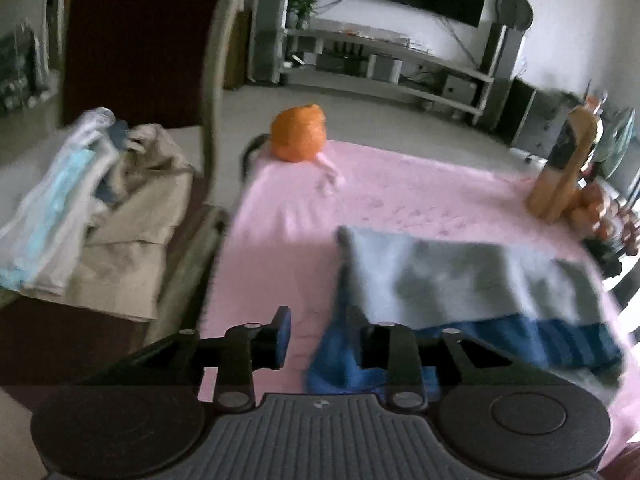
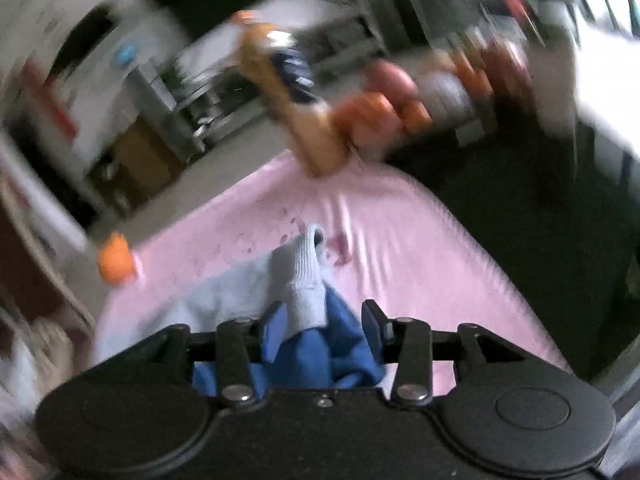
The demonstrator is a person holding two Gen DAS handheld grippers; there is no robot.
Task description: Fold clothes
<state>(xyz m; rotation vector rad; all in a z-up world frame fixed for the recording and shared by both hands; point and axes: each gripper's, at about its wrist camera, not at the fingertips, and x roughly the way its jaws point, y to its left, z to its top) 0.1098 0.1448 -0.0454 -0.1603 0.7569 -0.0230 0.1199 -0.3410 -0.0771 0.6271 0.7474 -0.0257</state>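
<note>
Left to right. At 9 o'clock, a heap of clothes (image 1: 92, 208) lies unfolded: left to do. Left gripper (image 1: 320, 334) spread, nothing pinched; blue hem beside its right finger. Garment (image 1: 460, 280) at 4 o'clock on the pink cloth (image 1: 400, 192): grey over blue, folded once, fairly flat. Right gripper (image 2: 320, 330) parted, a grey cuff and blue fabric between the fingers; no clamp visible.

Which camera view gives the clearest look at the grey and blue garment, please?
The left wrist view: the grey and blue garment lies spread across the pink cloth, most of it visible. The right wrist view is blurred and shows only a bunched part of it.
</note>
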